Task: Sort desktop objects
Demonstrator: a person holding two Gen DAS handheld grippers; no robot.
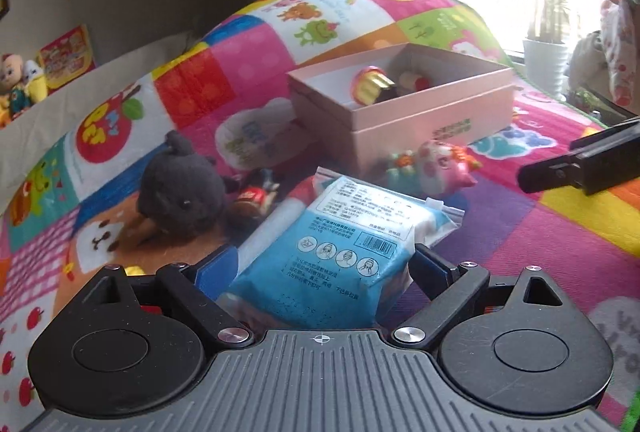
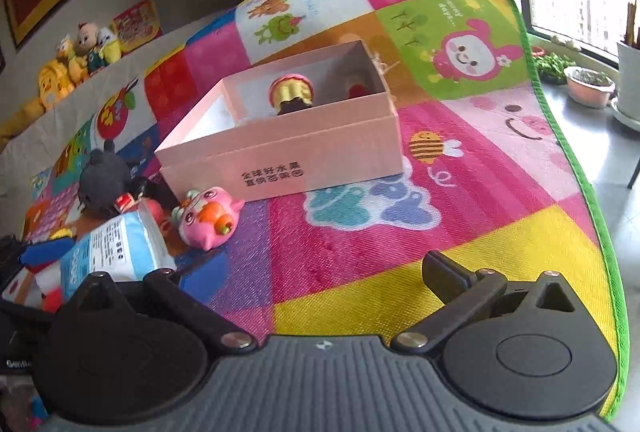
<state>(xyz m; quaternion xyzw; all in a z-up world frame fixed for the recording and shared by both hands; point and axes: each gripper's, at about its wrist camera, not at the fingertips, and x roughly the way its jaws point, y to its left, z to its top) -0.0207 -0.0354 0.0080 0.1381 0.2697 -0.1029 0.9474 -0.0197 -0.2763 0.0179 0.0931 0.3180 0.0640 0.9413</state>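
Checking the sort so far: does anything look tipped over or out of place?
Yes. The pink pig toy lies on its side on the mat, against the pink box rather than in it. Nothing looks spilled or damaged.

The right gripper stands with its jaws wide apart and nothing between them, over bare mat. Ahead of the fingers, a little left, sits an open pink box with a cupcake toy inside. Just beyond the left finger lies a blue packet, touching a pink pig toy that lies close before the box's near corner. Further left, behind the packet, sits a black plush.
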